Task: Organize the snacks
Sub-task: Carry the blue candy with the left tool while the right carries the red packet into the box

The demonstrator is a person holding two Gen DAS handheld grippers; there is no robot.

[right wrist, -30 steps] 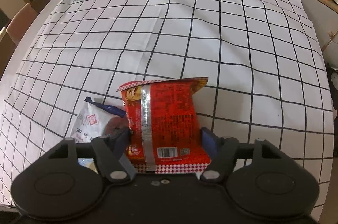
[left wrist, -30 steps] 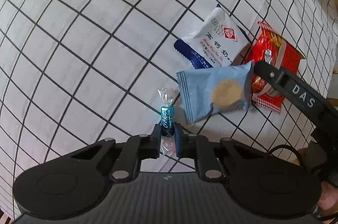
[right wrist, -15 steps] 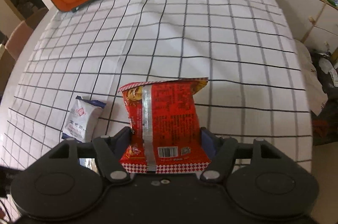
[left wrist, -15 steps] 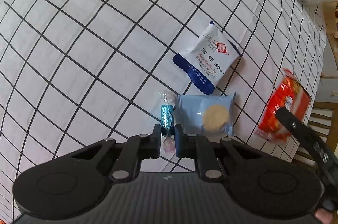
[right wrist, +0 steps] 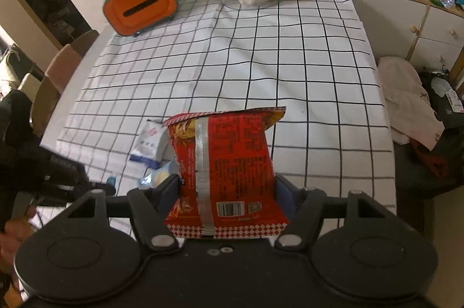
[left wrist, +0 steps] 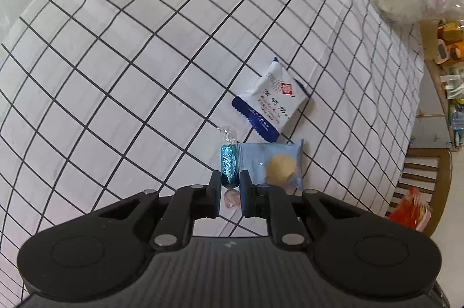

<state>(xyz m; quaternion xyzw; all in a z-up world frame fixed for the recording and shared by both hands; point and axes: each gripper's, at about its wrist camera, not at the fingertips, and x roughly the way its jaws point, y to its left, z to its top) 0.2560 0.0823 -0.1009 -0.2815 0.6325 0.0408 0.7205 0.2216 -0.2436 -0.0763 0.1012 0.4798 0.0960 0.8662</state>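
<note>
Left gripper clamps the teal candy, now lifted clear of the checked tablecloth. Right gripper pinches the red packet, raised since earlier. Beyond the candy: blue biscuit pack, white pouch; the far cloth lies bare to its edges.

Light: left wrist view bright and even; right wrist view dimmer, warmer.
Distortion: fisheye bows the tablecloth grid toward the edges.
Blur: red packet smeared at lower right.
</note>
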